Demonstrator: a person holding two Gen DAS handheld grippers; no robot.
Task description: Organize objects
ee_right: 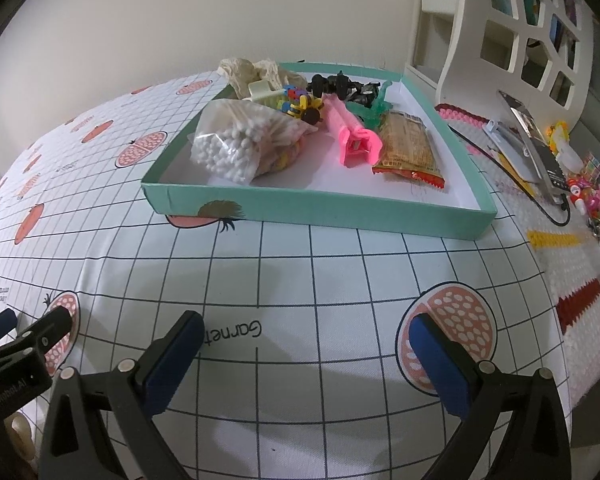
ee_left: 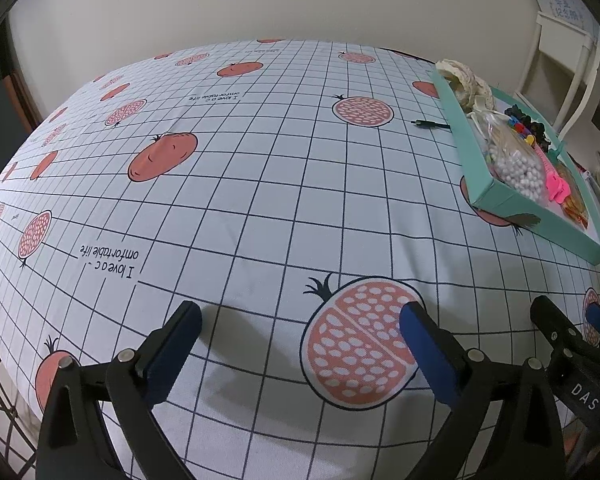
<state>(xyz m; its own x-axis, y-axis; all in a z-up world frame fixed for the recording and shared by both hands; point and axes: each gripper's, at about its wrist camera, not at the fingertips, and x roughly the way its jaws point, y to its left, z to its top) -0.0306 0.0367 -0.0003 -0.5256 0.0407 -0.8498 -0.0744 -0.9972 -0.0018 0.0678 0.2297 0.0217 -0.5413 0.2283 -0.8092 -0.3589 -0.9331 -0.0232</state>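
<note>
Pink clip [ee_right: 350, 132] points toward camera

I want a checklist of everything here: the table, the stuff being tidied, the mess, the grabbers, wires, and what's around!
Surface: checked cloth with fruit prints.
Job's things: teal box holds swab bag, pink clip, snack packet, toys, lace.
Clutter: trinkets and a phone stand on a knitted mat right of the box.
Grippers: left gripper and right gripper open, empty.
Cables: black cable beside the box; another by the stand.
Surroundings: plain wall, white shelf.
</note>
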